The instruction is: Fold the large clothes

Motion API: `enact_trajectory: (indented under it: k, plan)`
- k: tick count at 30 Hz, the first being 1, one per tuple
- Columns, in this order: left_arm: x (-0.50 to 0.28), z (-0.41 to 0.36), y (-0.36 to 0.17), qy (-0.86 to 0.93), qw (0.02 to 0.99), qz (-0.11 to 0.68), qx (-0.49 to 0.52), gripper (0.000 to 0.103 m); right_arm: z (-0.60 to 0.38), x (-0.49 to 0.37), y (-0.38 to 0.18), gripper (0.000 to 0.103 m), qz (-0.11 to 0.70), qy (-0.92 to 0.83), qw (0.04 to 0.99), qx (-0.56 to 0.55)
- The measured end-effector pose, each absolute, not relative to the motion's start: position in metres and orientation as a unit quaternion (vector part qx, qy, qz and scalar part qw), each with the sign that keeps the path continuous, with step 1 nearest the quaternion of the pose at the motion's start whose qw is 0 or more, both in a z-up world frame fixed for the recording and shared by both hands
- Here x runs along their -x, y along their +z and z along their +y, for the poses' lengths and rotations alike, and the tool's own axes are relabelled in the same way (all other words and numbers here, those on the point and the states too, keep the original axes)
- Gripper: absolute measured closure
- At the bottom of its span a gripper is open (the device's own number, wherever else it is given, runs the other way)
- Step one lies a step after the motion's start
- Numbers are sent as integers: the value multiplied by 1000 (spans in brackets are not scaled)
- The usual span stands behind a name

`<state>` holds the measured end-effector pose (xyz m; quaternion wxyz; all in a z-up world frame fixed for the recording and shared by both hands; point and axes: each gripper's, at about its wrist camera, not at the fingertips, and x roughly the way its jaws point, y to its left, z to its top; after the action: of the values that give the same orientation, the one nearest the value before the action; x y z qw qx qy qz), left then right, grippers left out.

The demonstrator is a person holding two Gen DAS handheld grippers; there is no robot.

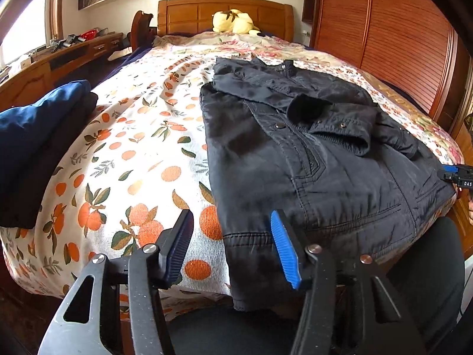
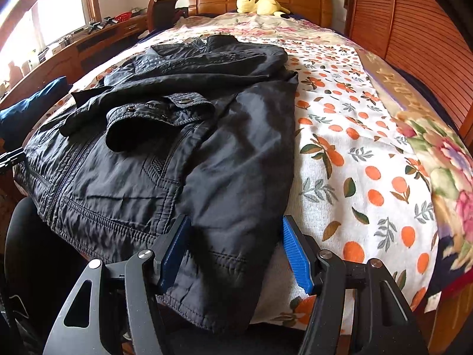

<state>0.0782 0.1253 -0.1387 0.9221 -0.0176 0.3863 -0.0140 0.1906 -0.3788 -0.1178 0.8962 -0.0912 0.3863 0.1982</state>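
A black jacket [image 1: 310, 159] is spread on the bed, its sleeves folded across its front, its hem hanging over the near edge. The left tongs [image 1: 232, 247] are held apart over the jacket's lower left corner; the fabric lies between the fingers, but no pressing of the pads on it can be seen. The right tongs [image 2: 235, 245] are likewise held apart, with the lower right corner of the jacket between the fingers and no grip shown. Under the jacket an orange-print sheet [image 2: 354, 162] is laid, and to the right of the right tongs a floral blanket [image 2: 443, 159] is seen. To the left of the left tongs a folded blue garment [image 1: 35, 124] is stacked on a dark one. Far beyond both tongs a yellow plush toy [image 1: 235, 22] is propped against the wooden headboard [image 1: 183, 14]. A slatted wooden wardrobe [image 1: 399, 38] is seen to the right, a long wooden bench [image 1: 74, 53] under a window to the left.
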Motion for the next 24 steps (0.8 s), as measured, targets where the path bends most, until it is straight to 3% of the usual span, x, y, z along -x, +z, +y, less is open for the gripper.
enact_trajectory:
  k: [5, 9, 17, 20, 24]
  plan:
    - [-77, 123, -147, -24, 916, 400, 19, 49, -377, -186, -120, 42, 380, 198, 899, 88]
    - [-71, 121, -150, -35, 914, 403, 20, 57, -375, -179, -115, 72, 362, 219, 902, 82]
    - [-68, 120, -152, -37, 910, 411, 29, 57, -378, -177, -109, 73, 359, 221, 904, 70]
    - [-68, 119, -152, -41, 909, 413, 33, 63, -383, -181, -114, 73, 373, 209, 902, 57]
    - [-68, 119, -152, -39, 908, 415, 42, 63, -390, -180, -119, 69, 388, 201, 898, 44]
